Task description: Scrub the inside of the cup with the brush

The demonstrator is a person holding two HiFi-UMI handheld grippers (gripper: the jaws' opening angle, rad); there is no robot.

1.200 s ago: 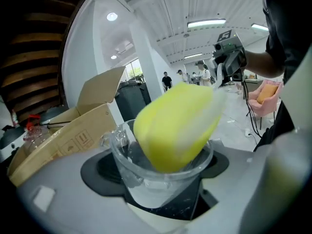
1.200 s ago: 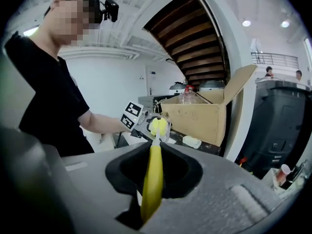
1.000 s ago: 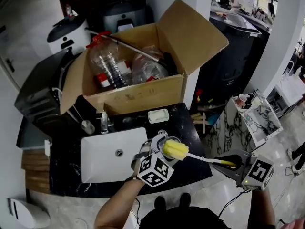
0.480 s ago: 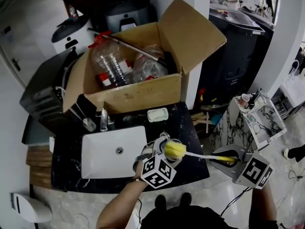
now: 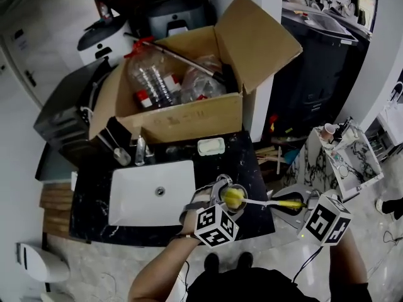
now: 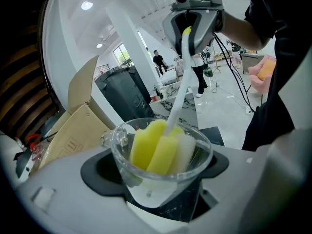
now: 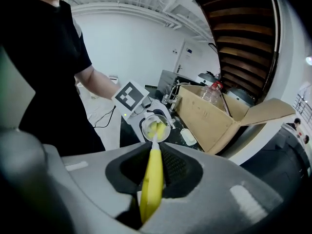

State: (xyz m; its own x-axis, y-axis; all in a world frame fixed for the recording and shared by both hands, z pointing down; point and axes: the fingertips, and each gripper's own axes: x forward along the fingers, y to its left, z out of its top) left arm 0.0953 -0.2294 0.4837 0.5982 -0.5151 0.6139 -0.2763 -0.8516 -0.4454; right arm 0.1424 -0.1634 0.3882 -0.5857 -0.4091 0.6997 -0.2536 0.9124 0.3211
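Brush (image 5: pixel 234 197) sunk deeper into cup (image 6: pixel 157 183), cardboard box (image 5: pixel 189 122) print illegible

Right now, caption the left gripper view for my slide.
Left hand-held gripper clamps a clear cup with the yellow sponge brush sitting inside.

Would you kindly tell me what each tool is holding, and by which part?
The left tool grips the clear cup around its body; the right tool grips the brush by its yellow handle.
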